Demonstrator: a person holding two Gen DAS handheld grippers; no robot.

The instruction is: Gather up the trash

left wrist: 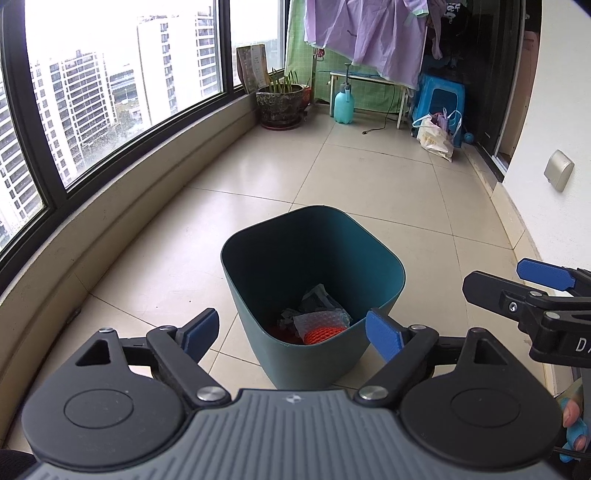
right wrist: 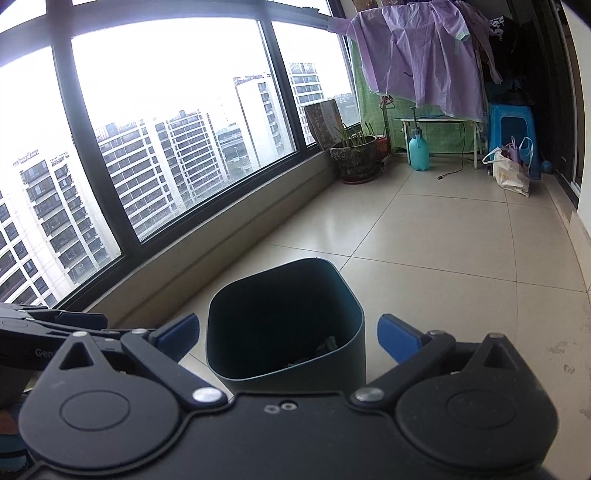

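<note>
A dark teal trash bin (left wrist: 369, 240) stands on the tiled floor just ahead of both grippers; it also shows in the right wrist view (right wrist: 347, 295). Inside it lie crumpled trash: bubble wrap (left wrist: 321, 319), an orange mesh piece (left wrist: 325, 334) and grey scraps. My left gripper (left wrist: 293, 332) is open and empty, held above the bin's near rim. My right gripper (right wrist: 290, 338) is open and empty, also just short of the bin. The right gripper's fingers (left wrist: 491, 288) show at the right edge of the left wrist view.
A curved window wall and low ledge (left wrist: 122, 206) run along the left. At the far end stand a potted plant (left wrist: 280, 101), a teal spray bottle (left wrist: 343, 101), a white bench, a blue stool (left wrist: 441, 96), a plastic bag (left wrist: 436, 134) and hanging purple laundry (left wrist: 369, 29).
</note>
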